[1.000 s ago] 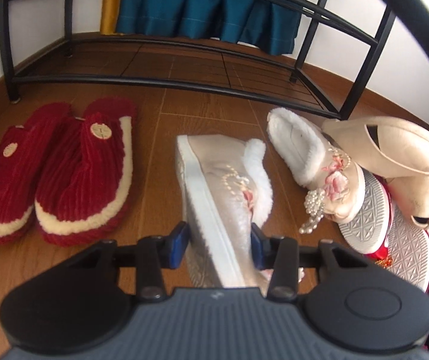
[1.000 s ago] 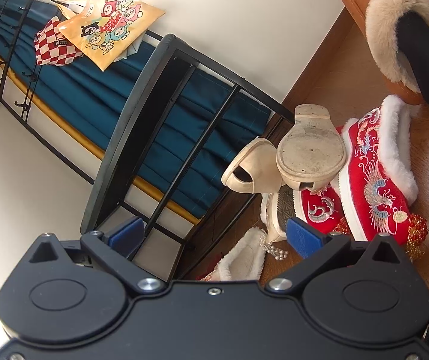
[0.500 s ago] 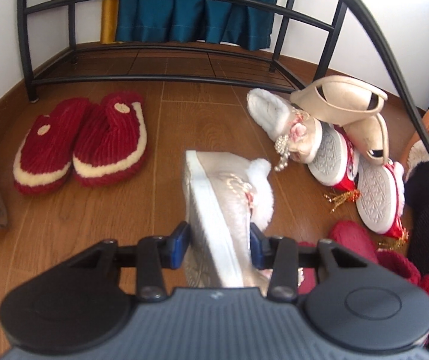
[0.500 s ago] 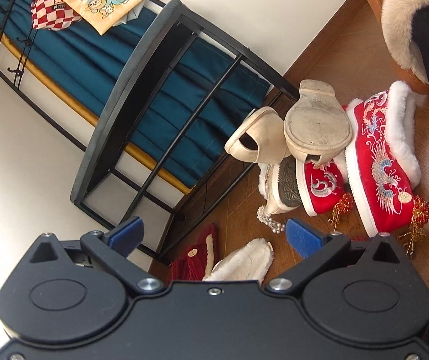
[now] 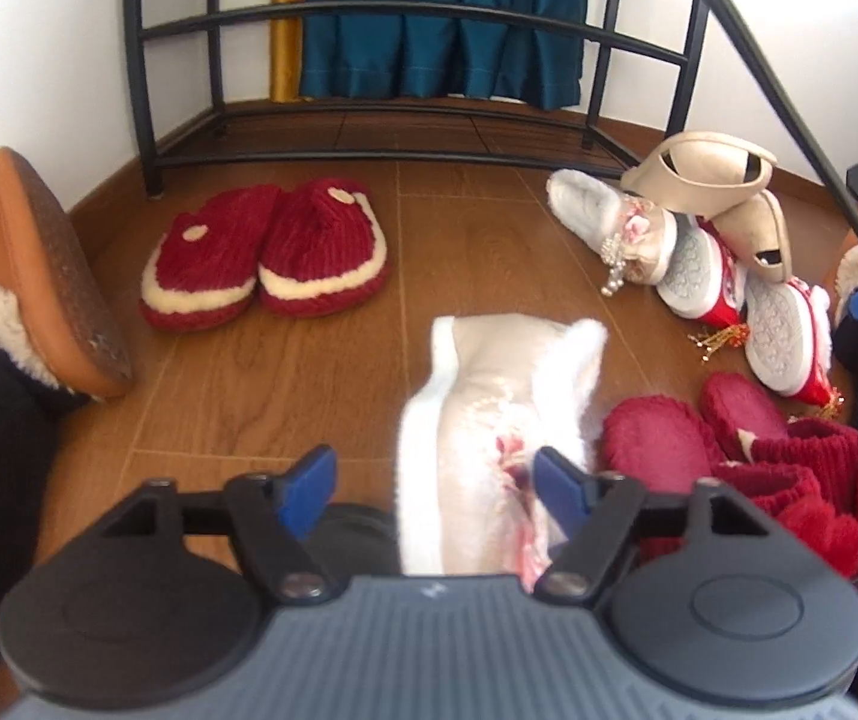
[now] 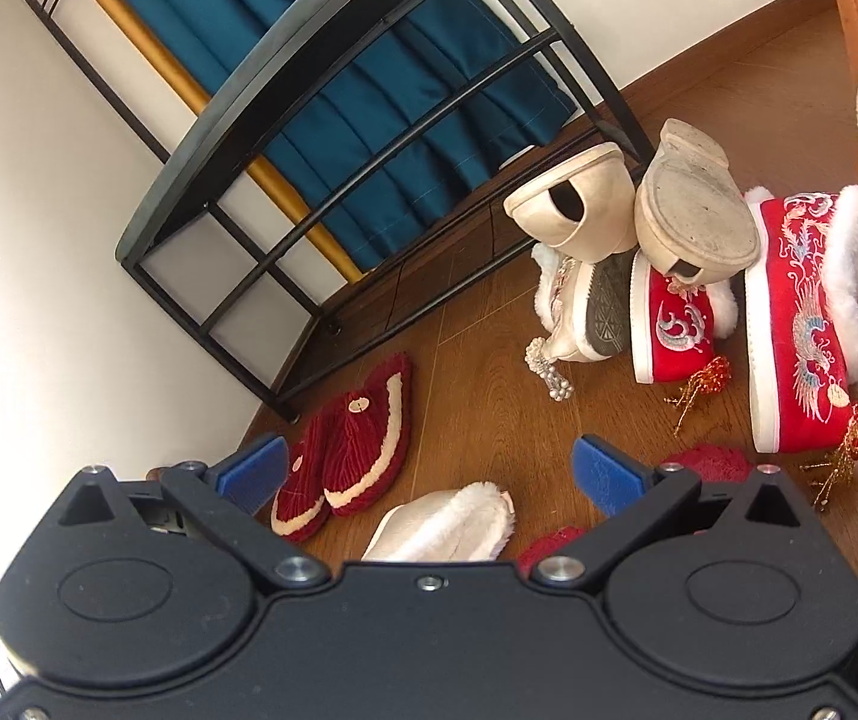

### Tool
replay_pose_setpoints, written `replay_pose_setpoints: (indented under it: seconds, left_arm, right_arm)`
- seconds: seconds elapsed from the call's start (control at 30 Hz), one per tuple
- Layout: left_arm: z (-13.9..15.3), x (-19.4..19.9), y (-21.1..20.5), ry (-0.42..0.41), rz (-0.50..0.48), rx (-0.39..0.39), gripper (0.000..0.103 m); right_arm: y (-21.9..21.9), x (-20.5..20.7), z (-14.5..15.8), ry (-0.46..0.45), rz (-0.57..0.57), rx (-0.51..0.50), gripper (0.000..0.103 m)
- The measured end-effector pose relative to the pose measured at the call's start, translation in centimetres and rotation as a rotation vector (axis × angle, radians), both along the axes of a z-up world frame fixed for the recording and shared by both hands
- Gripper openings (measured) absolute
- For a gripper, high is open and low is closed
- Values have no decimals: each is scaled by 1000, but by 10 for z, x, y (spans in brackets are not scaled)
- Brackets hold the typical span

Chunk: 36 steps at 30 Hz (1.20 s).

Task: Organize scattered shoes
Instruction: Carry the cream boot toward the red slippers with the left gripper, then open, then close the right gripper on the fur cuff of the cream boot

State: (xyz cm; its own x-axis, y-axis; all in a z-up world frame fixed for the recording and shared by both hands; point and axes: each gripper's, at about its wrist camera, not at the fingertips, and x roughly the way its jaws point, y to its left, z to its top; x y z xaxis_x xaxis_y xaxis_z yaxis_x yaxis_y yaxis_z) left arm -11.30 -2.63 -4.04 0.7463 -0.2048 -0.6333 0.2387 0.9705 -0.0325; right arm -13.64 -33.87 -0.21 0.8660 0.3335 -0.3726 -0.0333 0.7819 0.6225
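Observation:
A pale pink fur-trimmed shoe [image 5: 489, 420] lies blurred between the open blue fingers of my left gripper [image 5: 432, 483], with a gap on the left side; it also shows low in the right wrist view [image 6: 447, 525]. Its mate [image 5: 615, 228] lies on its side at the right in a pile with beige slippers [image 5: 711, 168] and red embroidered shoes [image 5: 783, 330]. A pair of red corduroy slippers [image 5: 261, 258] sits side by side on the floor. My right gripper [image 6: 426, 468] is open and empty above the floor.
A black metal shoe rack [image 5: 369, 60] stands against the wall with a teal curtain [image 5: 441, 18] behind it. Dark red knit slippers [image 5: 729, 450] lie at the right. The person's orange fur-lined slippers [image 5: 39, 276] stand at the far left and right.
My left gripper pulled back from the rack and its fingers opened, releasing the pale pink shoe. My right gripper tilted downward, bringing the floor and red slippers into view.

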Motion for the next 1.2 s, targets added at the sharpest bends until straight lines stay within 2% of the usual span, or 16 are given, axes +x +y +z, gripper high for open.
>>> replay_pose_setpoints:
  seconds: [0.1, 0.2, 0.3, 0.37, 0.47, 0.5, 0.53, 0.57, 0.63, 0.67, 0.7, 0.73, 0.9, 1.0, 1.17, 1.2]
  left_arm:
    - [8, -5, 7, -34, 5, 0, 86]
    - [18, -13, 18, -84, 22, -13, 86]
    - [27, -19, 32, -144, 67, -17, 89]
    - [33, -21, 41, -176, 112, -26, 93]
    - [41, -20, 52, -203, 170, -58, 95]
    - [43, -19, 55, -209, 183, -70, 95]
    - [45, -19, 58, -213, 194, -82, 95]
    - [47, -19, 63, -222, 207, -91, 95]
    - [50, -21, 69, -238, 224, -99, 97]
    - [52, -21, 71, -246, 230, -99, 98]
    - [53, -22, 73, -254, 237, -99, 101]
    - [54, -22, 74, -259, 241, -98, 102]
    - [52, -24, 79, -264, 249, -72, 102]
    - [48, -21, 80, -237, 251, -71, 102]
    - [43, -22, 80, -224, 252, -58, 102]
    - [43, -22, 80, -222, 254, -59, 102]
  right_arm:
    - [10, 4, 6, 22, 28, -29, 103]
    - [26, 13, 15, 43, 90, -156, 103]
    - [56, 25, 29, 58, 216, -433, 103]
    - [80, 28, 37, 21, 327, -646, 98]
    - [111, 35, 38, 6, 450, -887, 73]
    - [117, 40, 35, 21, 475, -904, 52]
    - [123, 48, 31, 45, 500, -908, 44]
    - [124, 55, 27, 78, 511, -869, 45]
    - [120, 70, 17, 160, 496, -701, 46]
    - [117, 75, 10, 195, 473, -615, 46]
    - [115, 80, 4, 229, 450, -529, 53]
    - [112, 84, -2, 255, 425, -457, 55]
    - [103, 96, -36, 365, 274, -147, 55]
    - [97, 100, -56, 412, 202, 8, 68]
    - [101, 103, -77, 421, 172, 149, 67]
    - [103, 104, -80, 426, 170, 156, 59]
